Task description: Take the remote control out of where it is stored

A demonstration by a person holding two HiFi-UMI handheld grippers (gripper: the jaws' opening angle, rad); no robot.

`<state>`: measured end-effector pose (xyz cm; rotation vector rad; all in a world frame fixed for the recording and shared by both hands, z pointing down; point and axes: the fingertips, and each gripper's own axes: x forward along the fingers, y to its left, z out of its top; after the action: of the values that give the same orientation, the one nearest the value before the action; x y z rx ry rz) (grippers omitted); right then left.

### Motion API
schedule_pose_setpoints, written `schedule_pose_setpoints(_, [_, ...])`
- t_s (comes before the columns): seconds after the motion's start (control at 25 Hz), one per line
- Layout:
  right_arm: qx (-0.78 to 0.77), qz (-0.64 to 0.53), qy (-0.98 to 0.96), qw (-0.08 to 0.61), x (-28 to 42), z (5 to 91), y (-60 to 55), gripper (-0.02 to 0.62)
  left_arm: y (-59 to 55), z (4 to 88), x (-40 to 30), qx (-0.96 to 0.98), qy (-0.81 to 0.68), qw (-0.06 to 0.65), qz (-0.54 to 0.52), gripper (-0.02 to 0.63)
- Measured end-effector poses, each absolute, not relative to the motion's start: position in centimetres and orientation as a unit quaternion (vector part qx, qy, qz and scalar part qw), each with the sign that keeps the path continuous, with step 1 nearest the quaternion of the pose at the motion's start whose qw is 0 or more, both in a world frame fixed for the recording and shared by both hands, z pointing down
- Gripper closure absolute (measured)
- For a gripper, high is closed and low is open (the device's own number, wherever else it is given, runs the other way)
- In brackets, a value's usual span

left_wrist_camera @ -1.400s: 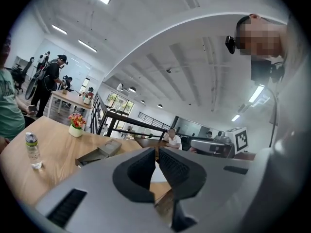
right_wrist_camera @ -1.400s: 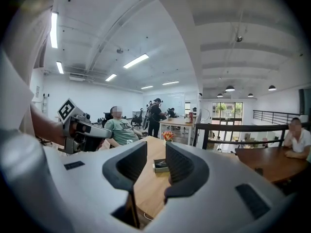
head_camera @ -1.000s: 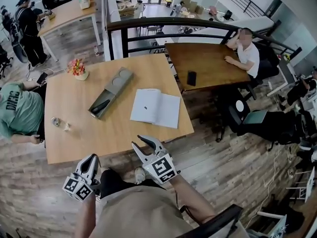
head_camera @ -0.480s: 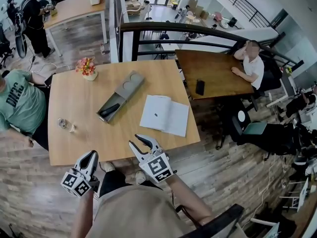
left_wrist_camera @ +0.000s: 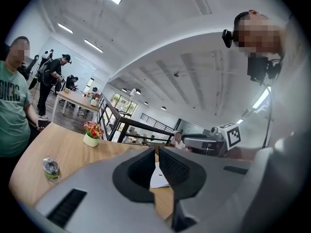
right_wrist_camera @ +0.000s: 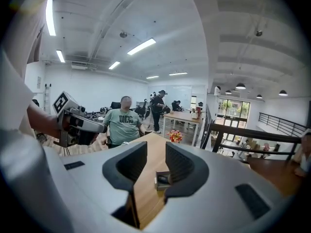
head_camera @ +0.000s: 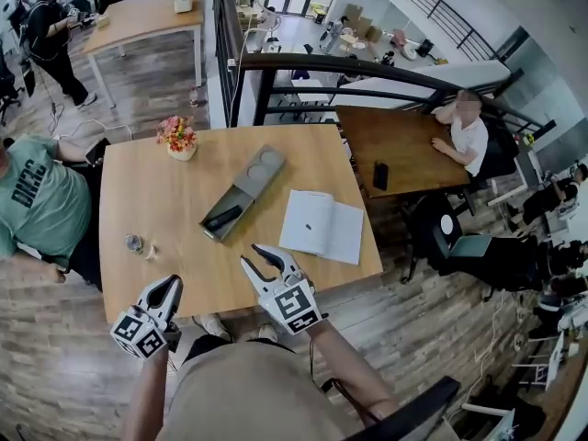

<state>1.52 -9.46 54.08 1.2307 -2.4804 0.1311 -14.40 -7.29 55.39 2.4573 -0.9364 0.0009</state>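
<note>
— On the table's middle, is that your remote control (head_camera: 223, 217)?
— Yes, it lies in the near end of the grey tray (head_camera: 260, 168). You are at the approach step: right gripper (head_camera: 266, 263) empty, jaws wide; left gripper (head_camera: 165, 288) empty, barely parted. Next, I judge, reach your right gripper out over the remote control.

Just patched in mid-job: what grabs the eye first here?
A long grey storage tray lies on the light wooden table, a black remote control in its near end. An open white booklet lies to its right. The left tool and right tool hover by the table's near edge, jaws apart, empty.
</note>
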Motion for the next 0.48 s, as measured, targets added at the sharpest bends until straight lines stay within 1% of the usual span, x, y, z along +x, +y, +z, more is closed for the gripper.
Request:
schedule_pose_setpoints(0.28, [0.452, 0.069, -0.868, 0.196, -1.6, 56.3, -12.0, 0.492, -8.5, 56.9, -19.2, 0.902, -0.343, 0.261, -0.007, 0.601])
schedule_pose_setpoints(0.48, [0.445, 0.086, -0.865, 0.215, -3.7, 58.3, -12.5, 0.492, -8.7, 59.2, -22.5, 0.890, -0.356, 0.283, 0.002, 0.601])
